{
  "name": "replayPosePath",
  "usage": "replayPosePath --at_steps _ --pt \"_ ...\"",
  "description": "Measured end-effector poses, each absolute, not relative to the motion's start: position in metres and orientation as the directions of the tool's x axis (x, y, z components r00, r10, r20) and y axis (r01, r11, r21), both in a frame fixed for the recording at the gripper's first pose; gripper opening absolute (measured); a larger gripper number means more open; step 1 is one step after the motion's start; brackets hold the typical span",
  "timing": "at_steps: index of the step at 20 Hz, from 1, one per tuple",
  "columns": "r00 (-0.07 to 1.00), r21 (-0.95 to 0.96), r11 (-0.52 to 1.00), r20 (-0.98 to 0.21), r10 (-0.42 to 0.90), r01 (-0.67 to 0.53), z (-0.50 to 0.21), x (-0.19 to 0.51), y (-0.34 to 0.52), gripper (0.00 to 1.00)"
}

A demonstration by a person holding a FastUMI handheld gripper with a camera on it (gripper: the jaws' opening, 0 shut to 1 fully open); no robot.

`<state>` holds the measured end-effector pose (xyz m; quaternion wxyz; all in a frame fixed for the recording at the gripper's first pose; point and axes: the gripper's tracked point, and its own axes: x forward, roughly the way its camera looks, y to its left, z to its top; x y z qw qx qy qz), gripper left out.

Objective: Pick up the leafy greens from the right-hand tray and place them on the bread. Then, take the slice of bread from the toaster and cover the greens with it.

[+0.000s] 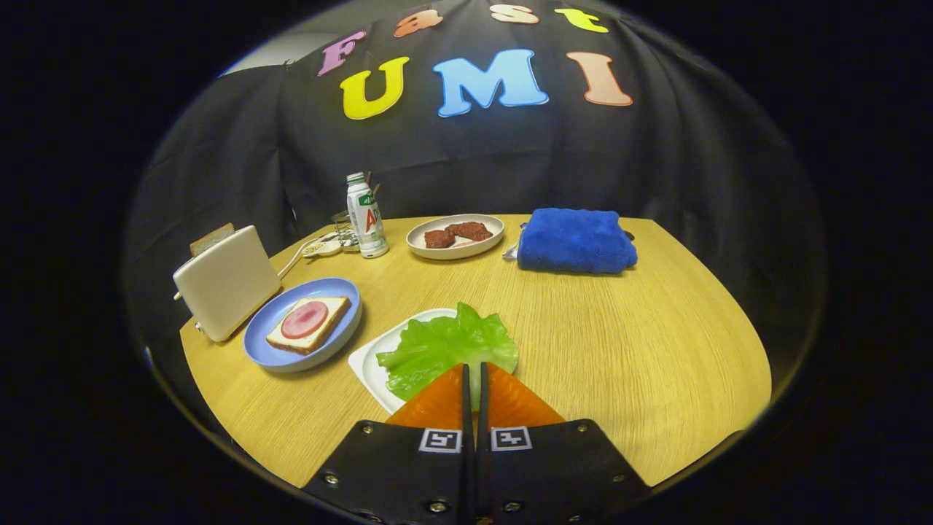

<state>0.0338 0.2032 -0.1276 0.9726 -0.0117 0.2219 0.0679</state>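
Note:
A ruffled green lettuce leaf (444, 346) lies on a white tray (367, 363) near the table's front. My gripper (474, 370) is shut, its fingers together with only a thin slit between them. The tips show over the leaf's near part; I cannot tell whether they touch it. To the left, a blue plate (262, 350) holds a slice of bread (315, 329) topped with a round pink slice of ham (304, 319). Left of the plate stands a cream toaster (222, 281) with a slice of bread (212, 238) sticking up from its slot.
At the back of the round wooden table (627, 343) are a small drink bottle (367, 216), a beige dish (452, 251) with brown meat pieces, and a folded blue towel (576, 240). Small utensils lie beside the bottle.

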Motion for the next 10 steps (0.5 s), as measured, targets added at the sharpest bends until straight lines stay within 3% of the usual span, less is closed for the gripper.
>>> replayPosePath --at_steps 10 --pt "0.934 -0.03 0.995 -0.349 0.076 -0.092 -0.089 0.041 0.219 0.01"
